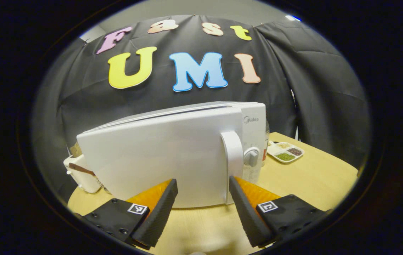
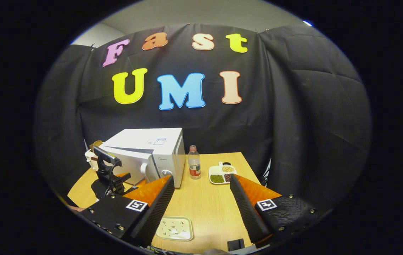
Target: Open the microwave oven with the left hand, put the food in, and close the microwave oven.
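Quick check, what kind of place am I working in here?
Likely a staged recording booth rather than a real kitchen: a black cloth wall backs a light wooden table holding a white microwave oven and a clear plastic bottle.

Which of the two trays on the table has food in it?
The divided tray beside the bottle holds green, tan and dark food in its compartments. The pale tray between the right gripper's fingers looks bare.

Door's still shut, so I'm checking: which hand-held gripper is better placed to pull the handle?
Left. The left hand-held gripper is open right before the microwave's handle; the right hand-held gripper hangs back over the table.
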Demonstrator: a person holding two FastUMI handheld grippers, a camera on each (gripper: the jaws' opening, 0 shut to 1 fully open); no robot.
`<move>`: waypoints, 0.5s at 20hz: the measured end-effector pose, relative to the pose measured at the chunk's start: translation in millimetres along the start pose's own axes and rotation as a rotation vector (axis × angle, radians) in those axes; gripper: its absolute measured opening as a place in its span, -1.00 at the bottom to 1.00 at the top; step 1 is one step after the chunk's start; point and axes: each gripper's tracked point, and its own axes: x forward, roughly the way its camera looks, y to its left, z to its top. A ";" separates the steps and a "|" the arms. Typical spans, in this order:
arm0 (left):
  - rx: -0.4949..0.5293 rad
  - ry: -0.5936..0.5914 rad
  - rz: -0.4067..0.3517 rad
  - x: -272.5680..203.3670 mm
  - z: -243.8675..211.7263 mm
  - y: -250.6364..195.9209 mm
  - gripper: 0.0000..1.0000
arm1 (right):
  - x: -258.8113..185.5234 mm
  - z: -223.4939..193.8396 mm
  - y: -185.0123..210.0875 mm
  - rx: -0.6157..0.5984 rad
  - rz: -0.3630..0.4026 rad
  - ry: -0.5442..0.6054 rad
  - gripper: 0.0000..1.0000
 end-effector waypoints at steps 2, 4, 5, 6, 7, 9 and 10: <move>-0.014 0.007 0.009 11.0 1.8 1.2 0.94 | -1.4 0.2 -7.0 -0.006 -0.015 0.000 0.93; -0.037 0.012 -0.005 14.8 -1.4 -5.5 0.99 | -0.1 0.0 -11.0 -0.007 -0.023 0.005 0.93; -0.037 0.016 -0.003 15.7 -3.0 -7.2 1.00 | -0.7 -0.3 -14.1 -0.007 -0.028 0.005 0.93; -0.034 0.013 0.000 15.8 -3.4 -6.6 1.00 | 0.4 0.1 -16.0 -0.005 -0.032 0.007 0.93; -0.038 0.010 0.005 15.1 -4.0 -5.5 1.00 | 0.6 0.2 -16.3 -0.001 -0.031 0.008 0.93; -0.036 0.006 0.018 14.4 -1.8 -5.8 0.95 | 1.5 -0.7 -14.3 -0.008 -0.026 0.012 0.93; -0.028 0.006 0.031 15.6 -1.5 -5.3 1.00 | 1.4 -1.5 -12.8 -0.016 -0.023 0.016 0.93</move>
